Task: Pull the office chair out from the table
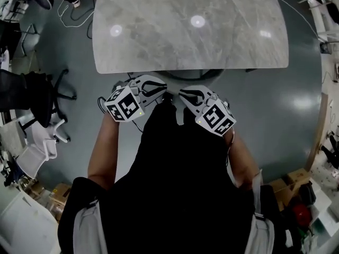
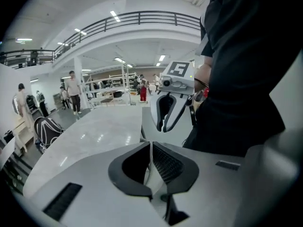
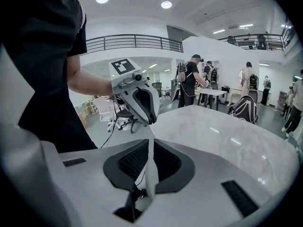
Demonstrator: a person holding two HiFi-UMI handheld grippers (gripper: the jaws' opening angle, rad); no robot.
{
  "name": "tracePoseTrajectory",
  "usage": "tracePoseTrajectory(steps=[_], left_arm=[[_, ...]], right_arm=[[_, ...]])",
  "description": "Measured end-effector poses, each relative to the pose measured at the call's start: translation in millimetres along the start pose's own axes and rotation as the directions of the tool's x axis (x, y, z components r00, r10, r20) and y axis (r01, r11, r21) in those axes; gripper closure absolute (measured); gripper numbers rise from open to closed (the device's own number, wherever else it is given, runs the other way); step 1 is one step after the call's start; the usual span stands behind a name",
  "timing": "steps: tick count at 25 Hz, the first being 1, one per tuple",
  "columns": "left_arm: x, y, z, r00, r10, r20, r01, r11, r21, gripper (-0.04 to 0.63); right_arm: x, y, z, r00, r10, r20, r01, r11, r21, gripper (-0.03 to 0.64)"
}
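Clenched and empty, left tongs [image 1: 161, 88] and right tongs [image 1: 181, 94] hover by the bench [image 1: 190, 36], whose office chair [image 1: 188, 76] likely rolls easily, taken at its backrest top.

A grey marble-patterned table top with rounded corners [image 1: 190, 36] fills the upper frame, over a glossy dark grey floor [image 1: 299, 105]. Just short of its near edge, the white left gripper [image 1: 161, 90] and white right gripper [image 1: 183, 96] point toward each other, tips close together, above the person's black shirt [image 1: 180, 184]. A black office chair [image 1: 37, 97] and white chairs [image 1: 42, 147] stand far left.
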State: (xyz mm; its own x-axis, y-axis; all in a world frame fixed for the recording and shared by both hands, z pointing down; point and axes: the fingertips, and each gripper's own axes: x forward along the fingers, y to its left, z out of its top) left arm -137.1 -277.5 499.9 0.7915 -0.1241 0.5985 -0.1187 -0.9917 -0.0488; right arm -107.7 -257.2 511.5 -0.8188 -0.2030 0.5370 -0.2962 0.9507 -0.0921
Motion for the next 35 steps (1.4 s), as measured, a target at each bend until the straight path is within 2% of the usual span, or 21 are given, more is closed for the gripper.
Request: tracePoseTrajectory(steps=[4,7,12,15,19,22,30,35], left_arm=[[10,7,-27,0.997,-0.056,-0.056,0.059,0.997,0.043,0.581],[19,4,-44,0.99,-0.102,-0.098,0.107,0.993,0.049,0.563],[39,-11,-71,0.968,-0.204,-0.143,0.21,0.977,0.029,0.516],[52,-15,-83,0.957,-0.235,-0.17,0.242,0.97,0.022,0.485],[68,-17,-97,0.937,-0.269,-0.224,0.284,0.958,0.038,0.457],[77,-21,-109,0.918,-0.3,-0.261,0.323,0.945,0.05,0.437],[97,-29,-130,0.876,-0.326,-0.356,0.391,0.911,0.127,0.43],[109,-34,-144,0.851,-0.309,-0.424,0.409,0.897,0.167,0.43]], right_arm=[[15,-4,-10,0.999,-0.038,-0.032,0.04,0.996,0.085,0.588],[23,-3,-20,0.996,-0.068,-0.063,0.076,0.987,0.139,0.542],[45,-1,-46,0.98,-0.123,-0.158,0.143,0.982,0.123,0.494],[59,0,-61,0.968,-0.109,-0.226,0.132,0.987,0.093,0.455],[72,-2,-72,0.966,-0.095,-0.242,0.126,0.985,0.117,0.425],[81,-1,-82,0.956,-0.086,-0.28,0.117,0.988,0.097,0.416],[99,-2,-113,0.929,-0.061,-0.365,0.096,0.992,0.078,0.414],[103,-5,-139,0.892,-0.062,-0.448,0.096,0.994,0.055,0.414]])
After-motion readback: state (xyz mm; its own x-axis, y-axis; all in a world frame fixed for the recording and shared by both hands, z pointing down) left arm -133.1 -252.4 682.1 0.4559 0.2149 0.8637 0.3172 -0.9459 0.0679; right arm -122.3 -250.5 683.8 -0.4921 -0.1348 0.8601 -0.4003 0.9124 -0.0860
